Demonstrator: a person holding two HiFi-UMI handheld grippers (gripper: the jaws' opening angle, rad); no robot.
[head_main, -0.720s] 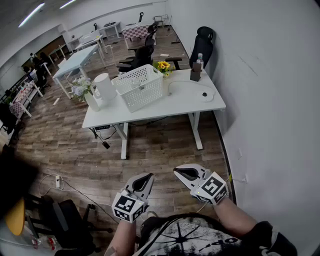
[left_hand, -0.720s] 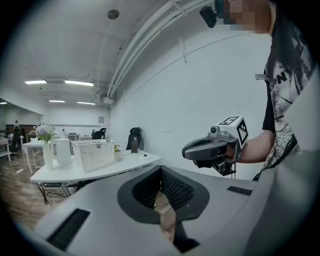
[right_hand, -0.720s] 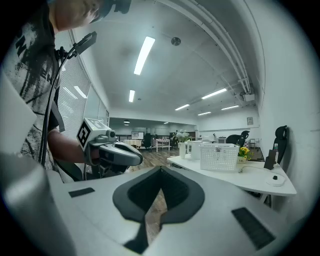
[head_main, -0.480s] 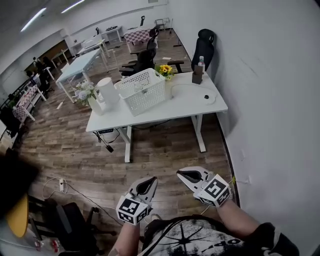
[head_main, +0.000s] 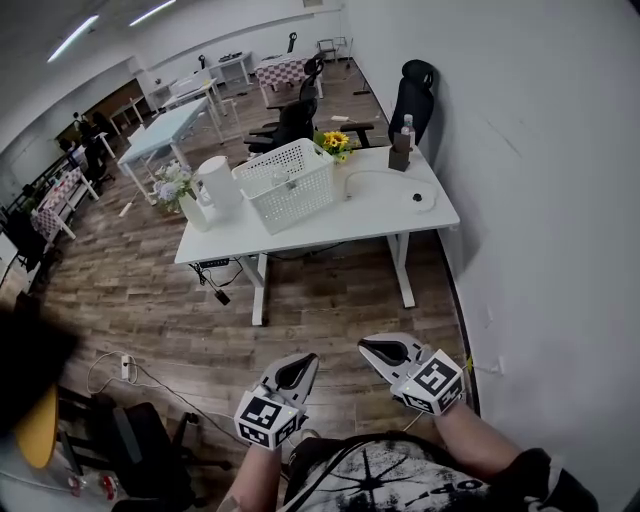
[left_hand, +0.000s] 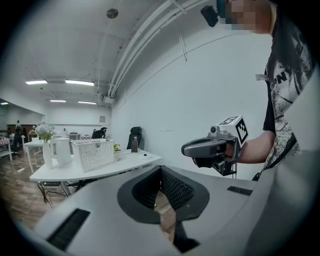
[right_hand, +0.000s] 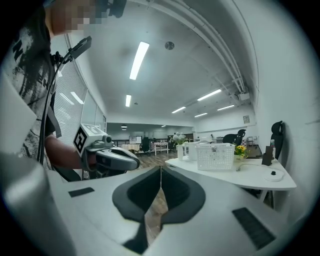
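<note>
Wood-plank floor (head_main: 320, 300), white desk (head_main: 370, 205) with lattice basket (head_main: 290, 185) – left gripper (head_main: 310, 360), right gripper (head_main: 364, 346) pinched closed, empty

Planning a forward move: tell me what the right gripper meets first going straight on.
Nothing close: the right gripper points over open wood floor, left of the white desk; depth beyond is unclear.

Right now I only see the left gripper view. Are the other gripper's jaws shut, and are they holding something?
Observer: The right gripper view shows the right gripper with jaws shut and nothing between them.
Operator: What's on the floor near me?
Observer: In the head view, a white power strip lies on the brown wooden floor, off to the left of the left gripper.
Operator: Anything else there?
Observer: A black office chair stands close to that strip.
</note>
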